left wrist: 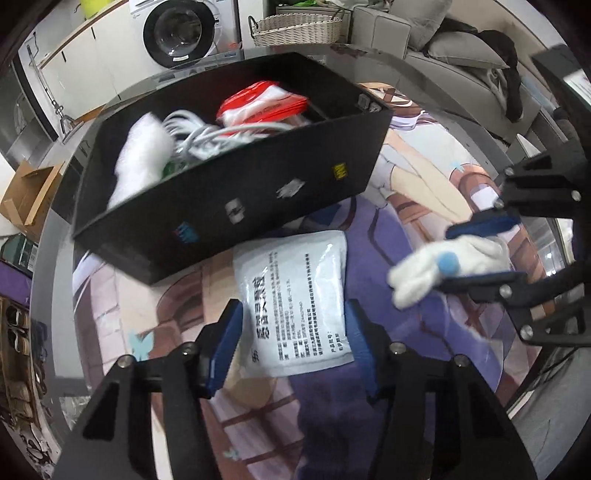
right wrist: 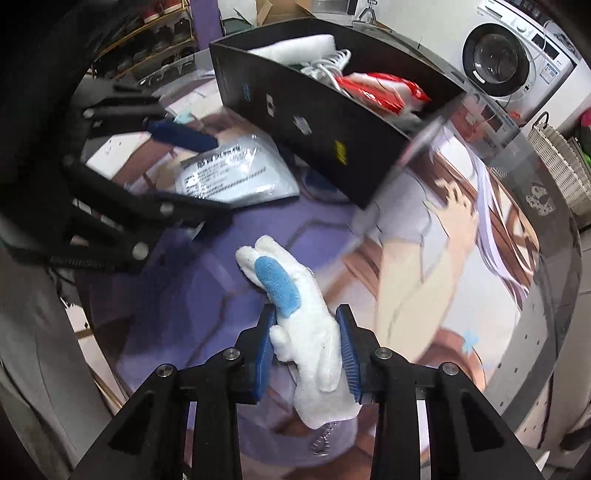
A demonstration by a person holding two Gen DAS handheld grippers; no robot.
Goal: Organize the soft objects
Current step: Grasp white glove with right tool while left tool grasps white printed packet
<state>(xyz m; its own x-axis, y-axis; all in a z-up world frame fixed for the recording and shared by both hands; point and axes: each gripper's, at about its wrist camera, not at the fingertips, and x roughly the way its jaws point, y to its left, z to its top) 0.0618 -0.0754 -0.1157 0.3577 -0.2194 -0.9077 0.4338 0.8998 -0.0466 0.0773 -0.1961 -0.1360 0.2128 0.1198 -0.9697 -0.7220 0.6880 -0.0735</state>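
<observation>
**Both grippers closing on soft items beside the black box**

Bearing down on a white plastic pouch point(left wrist: 293, 299) printed with black text, lying flat on the illustrated mat point(left wrist: 406, 229). Straddling the pouch's near end with the left gripper point(left wrist: 293, 349), blue pads point(left wrist: 221, 350) against its two side edges, so grasping the pouch. No earlier view for comparing the jaw gap.

Clamping a white plush toy point(right wrist: 306, 332) with a blue ear patch in the right gripper point(right wrist: 306, 354), pads pressing into its body from both sides, its head pointing toward 11 o'clock in the right wrist view. Dangling a small metal chain point(right wrist: 325, 439) from the toy's lower end, at 6 o'clock.

Showing in the left wrist view at 3 o'clock: the same toy point(left wrist: 443, 269) pinched in the right gripper point(left wrist: 480, 251), above the mat.

Sitting at 12 o'clock of the pouch: an open black box point(left wrist: 236, 206), touching or just overlapping the pouch's far edge. Holding white cables point(left wrist: 207, 133), a red-and-white packet point(left wrist: 262, 103) and a white fluffy item point(left wrist: 144, 155).

Standing in the background at 11 o'clock: a washing machine point(left wrist: 177, 33), with a woven basket point(left wrist: 299, 29) to its right.
</observation>
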